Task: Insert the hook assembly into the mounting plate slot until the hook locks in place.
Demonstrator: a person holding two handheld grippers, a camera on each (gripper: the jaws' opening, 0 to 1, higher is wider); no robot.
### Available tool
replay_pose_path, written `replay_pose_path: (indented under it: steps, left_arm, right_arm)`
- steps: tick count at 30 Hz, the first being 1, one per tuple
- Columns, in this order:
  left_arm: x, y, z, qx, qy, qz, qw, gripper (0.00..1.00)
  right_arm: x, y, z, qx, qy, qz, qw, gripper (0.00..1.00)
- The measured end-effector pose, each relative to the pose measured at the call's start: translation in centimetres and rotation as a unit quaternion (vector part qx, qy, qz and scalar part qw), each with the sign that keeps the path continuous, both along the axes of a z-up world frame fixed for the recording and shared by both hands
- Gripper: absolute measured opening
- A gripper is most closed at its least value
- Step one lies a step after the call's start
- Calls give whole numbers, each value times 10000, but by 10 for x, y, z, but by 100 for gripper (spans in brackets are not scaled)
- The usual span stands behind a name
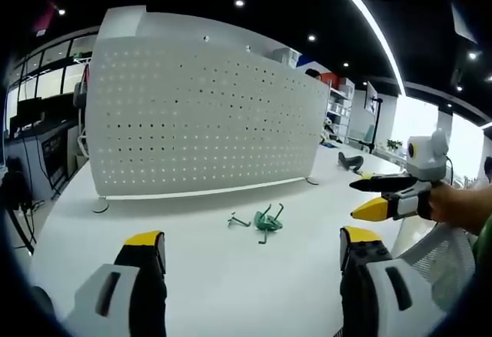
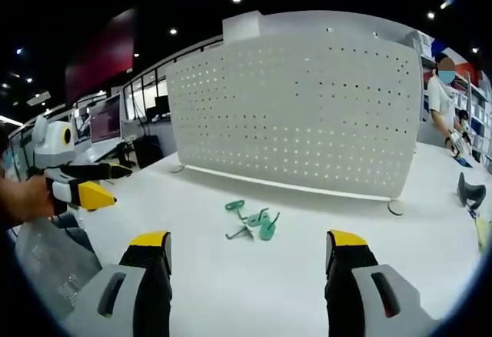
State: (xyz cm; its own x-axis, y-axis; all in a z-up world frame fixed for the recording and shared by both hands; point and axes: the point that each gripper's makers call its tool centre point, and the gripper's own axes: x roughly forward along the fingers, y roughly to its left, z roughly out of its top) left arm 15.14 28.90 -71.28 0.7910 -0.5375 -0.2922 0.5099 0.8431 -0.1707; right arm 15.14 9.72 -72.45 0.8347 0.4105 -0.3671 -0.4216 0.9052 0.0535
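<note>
Left gripper view: green wire hooks (image 1: 265,221) are lying tangled on the smooth white table (image 1: 207,275) before the perforated white mounting plate (image 1: 200,114) — left gripper (image 1: 252,252) spread, holding nothing; right gripper (image 1: 370,197) gaping at right.

Right gripper view: hooks (image 2: 254,221) are sitting near the upright plate (image 2: 300,106) — right gripper (image 2: 247,254) spread wide; left gripper (image 2: 108,185) parted

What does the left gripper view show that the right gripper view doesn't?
Left gripper view: the right gripper coming in from the right, held by a hand, jaws apart, plus dark desks with monitors at far left.

Right gripper view: the left gripper coming in from the left, a red wall panel, and a person standing by shelves at right.

Both: the white pegboard upright on the white table, green hooks lying before it, and a dark object farther off.
</note>
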Motion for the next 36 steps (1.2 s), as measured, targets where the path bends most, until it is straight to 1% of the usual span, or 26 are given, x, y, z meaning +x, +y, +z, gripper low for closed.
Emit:
replay_pose_path:
  steps: [4,14,19,26,32,36]
  left_arm:
    - [1,2,2,-35,-29,25,10000,96]
    - [1,1,1,-52,4,-1,10000,96]
    - [1,2,2,-70,-3,20,10000,96]
    - [3,5,3,-91,-2,83,9999,96]
    - [3,7,2,-79,7,112,9999,96]
    - [4,8,1,-67,25,136,9999,95]
  right_arm:
    - [1,1,-1,-1,52,34,10000,83]
    - [12,0,5,-103,69,125,9998,80]
    - [26,-6,6,-188,140,200,9995,76]
    - [44,-9,5,-171,283,289,9990,66]
    - [55,-7,1,-156,434,406,9981,57]
    - [64,-6,-4,-226,509,491,9972,53]
